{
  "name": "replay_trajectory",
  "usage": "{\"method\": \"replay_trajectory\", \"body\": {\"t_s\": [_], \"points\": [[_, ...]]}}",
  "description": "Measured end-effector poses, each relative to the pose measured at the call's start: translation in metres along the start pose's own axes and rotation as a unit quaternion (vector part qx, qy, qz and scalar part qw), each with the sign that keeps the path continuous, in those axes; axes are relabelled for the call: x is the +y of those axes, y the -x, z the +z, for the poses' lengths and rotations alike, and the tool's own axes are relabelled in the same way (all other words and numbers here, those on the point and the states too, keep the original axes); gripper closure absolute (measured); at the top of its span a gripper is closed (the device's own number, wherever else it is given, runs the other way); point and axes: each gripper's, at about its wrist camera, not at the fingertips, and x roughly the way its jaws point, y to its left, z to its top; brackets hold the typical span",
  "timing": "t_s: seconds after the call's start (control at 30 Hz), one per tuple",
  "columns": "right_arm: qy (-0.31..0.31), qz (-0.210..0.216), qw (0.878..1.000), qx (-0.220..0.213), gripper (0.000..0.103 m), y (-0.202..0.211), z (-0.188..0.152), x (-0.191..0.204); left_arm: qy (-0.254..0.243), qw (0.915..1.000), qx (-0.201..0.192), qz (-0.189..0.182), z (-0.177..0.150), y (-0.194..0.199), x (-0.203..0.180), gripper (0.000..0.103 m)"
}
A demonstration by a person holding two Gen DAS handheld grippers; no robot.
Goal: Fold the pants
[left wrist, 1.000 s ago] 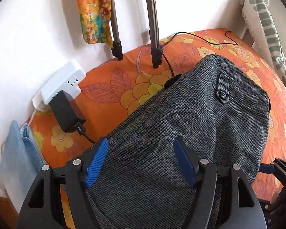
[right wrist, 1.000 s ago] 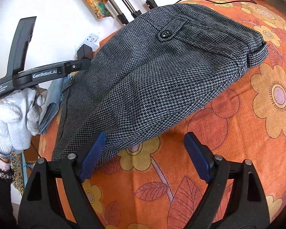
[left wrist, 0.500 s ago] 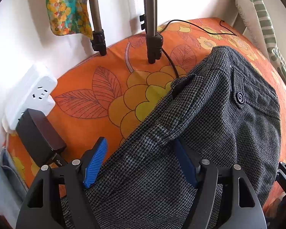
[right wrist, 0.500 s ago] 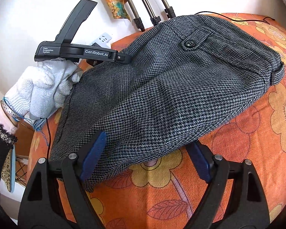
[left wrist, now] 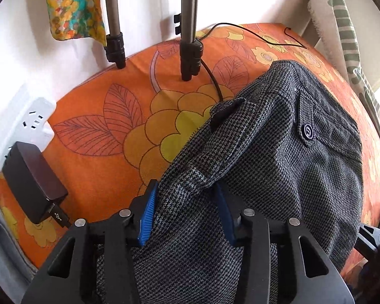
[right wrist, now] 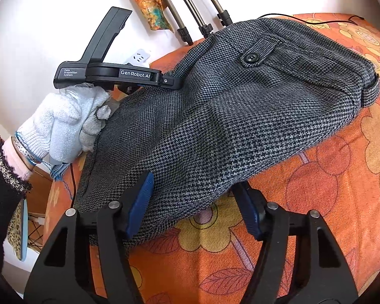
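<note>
Pants (left wrist: 278,167) spread on orange floral cover (left wrist: 109,131). Near-left fabric ridge pinched by left gripper (left wrist: 186,211). Right gripper (right wrist: 193,204) spread wide astride near hem, nothing clamped. Risk: thin bite, slippage if lifted.

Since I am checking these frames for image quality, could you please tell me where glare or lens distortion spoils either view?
Left wrist view: the white wall is blown out, the orange bedspread bulges in a fisheye curve, while the pants stay sharp. Right wrist view: the wall is overexposed too, dark vignetting fills the corners, and the weave of the pants is crisp.
</note>
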Motion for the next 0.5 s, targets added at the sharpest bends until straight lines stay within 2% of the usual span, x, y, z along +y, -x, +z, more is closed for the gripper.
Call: {"method": "replay_trajectory", "body": {"t_s": [0.1,0.23,0.37,0.5], "points": [[-0.001,0.001,1.000,0.004,0.051,-0.002,0.002,-0.002,0.001,0.9999,-0.009,0.011,-0.003,0.002,-0.008,0.080],[-0.006,0.001,1.000,0.014,0.075,-0.003,0.005,-0.008,0.014,0.9993,-0.027,0.020,-0.005,0.004,-0.011,0.086],[-0.018,0.016,0.999,0.023,0.086,-0.001,0.010,-0.015,0.056,0.9973,-0.047,-0.007,-0.009,0.015,-0.003,0.090],[-0.011,0.027,0.999,0.020,0.092,0.006,0.013,-0.017,0.066,0.9952,-0.071,-0.016,-0.012,0.031,-0.006,0.090]]}}
